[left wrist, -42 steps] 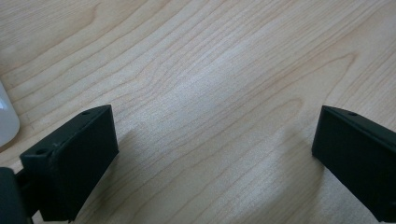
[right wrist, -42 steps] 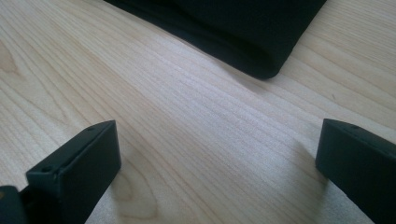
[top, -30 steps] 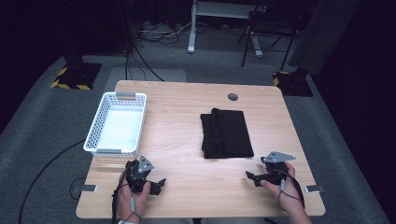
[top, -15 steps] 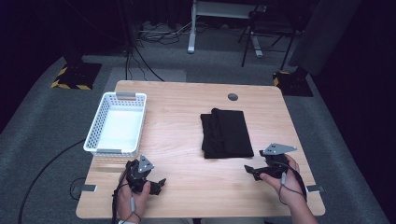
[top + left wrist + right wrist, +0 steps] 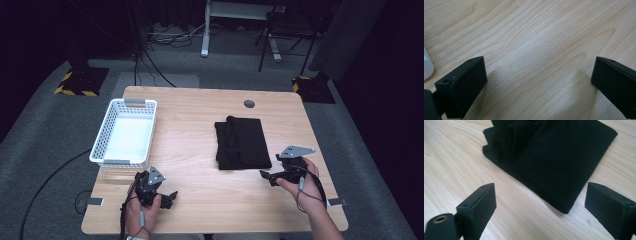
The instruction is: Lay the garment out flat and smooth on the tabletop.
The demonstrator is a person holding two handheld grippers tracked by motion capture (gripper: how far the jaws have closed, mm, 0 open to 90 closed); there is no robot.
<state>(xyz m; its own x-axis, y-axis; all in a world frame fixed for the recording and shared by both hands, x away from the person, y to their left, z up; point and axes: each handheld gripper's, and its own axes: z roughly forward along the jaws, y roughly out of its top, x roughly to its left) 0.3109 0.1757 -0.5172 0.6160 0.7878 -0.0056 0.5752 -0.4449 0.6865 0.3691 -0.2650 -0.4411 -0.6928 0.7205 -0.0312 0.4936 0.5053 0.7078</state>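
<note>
A folded black cloth (image 5: 242,142) lies flat on the right half of the wooden table (image 5: 200,105). My right gripper (image 5: 268,176) hovers just off the cloth's near right corner with its jaws pointing left. In the right gripper view the cloth (image 5: 554,157) spreads ahead, and its near corner sits between the jaws of the right gripper (image 5: 540,207), which stands open and touches nothing. My left gripper (image 5: 169,198) rests near the table's front left. In its own view the left gripper (image 5: 539,85) stands open over bare wood.
A white plastic basket (image 5: 125,132) sits at the left of the table, just beyond the left hand; its rounded corner (image 5: 427,65) shows at the left gripper view's edge. A round cable hole (image 5: 249,104) is near the far edge. Dark floor with cables surrounds the table.
My right hand has lifted off the table and come a little closer to the cloth's near corner. The left hand, cloth and basket have stayed put.
</note>
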